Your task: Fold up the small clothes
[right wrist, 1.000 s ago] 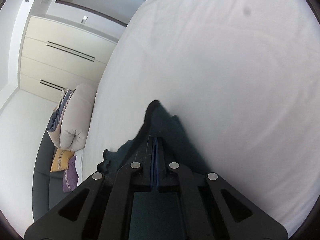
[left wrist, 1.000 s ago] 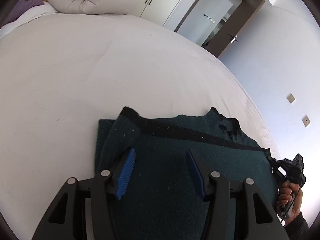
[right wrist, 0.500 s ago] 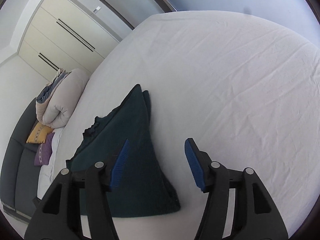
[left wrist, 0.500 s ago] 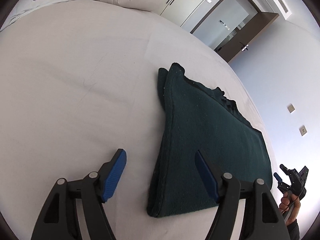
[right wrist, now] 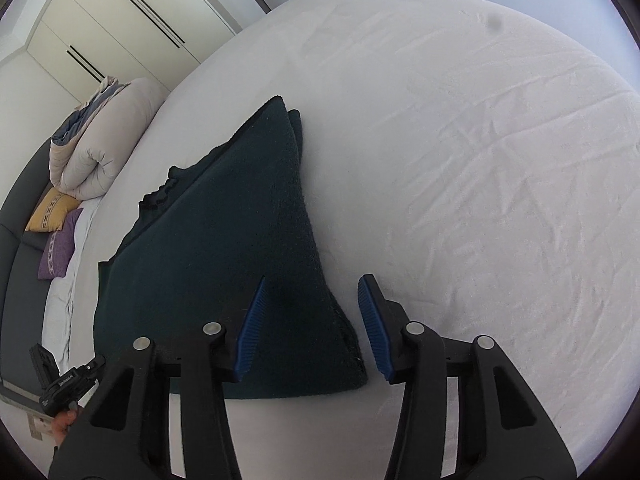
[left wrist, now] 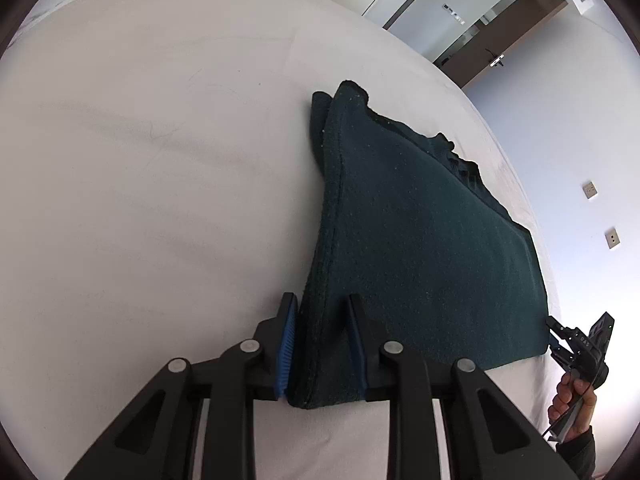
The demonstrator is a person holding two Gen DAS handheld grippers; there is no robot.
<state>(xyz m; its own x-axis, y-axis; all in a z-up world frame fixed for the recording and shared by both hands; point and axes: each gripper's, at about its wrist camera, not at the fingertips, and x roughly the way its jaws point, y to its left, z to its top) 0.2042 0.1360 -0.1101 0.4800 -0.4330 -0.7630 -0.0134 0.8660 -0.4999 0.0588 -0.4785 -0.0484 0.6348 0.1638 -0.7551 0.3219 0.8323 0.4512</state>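
A dark green folded garment [left wrist: 416, 240] lies flat on the white bed sheet [left wrist: 160, 184]. My left gripper [left wrist: 322, 340] has its blue-padded fingers closed around the garment's near left corner, with the thick folded edge between the pads. In the right wrist view the garment [right wrist: 224, 248] lies ahead, and my right gripper [right wrist: 310, 324] is open, its fingers straddling the near right corner without pinching it. The right gripper also shows at the lower right edge of the left wrist view [left wrist: 576, 348].
A rolled beige duvet [right wrist: 100, 140], a yellow pillow [right wrist: 52, 208] and a purple pillow [right wrist: 60, 244] lie at the head of the bed. Wardrobe doors [right wrist: 132, 28] and a doorway [left wrist: 472, 12] stand beyond the bed. White sheet surrounds the garment.
My right gripper let go of the garment, opened and drew back to the near right corner. My left gripper moved to the near left corner and closed on the folded edge.
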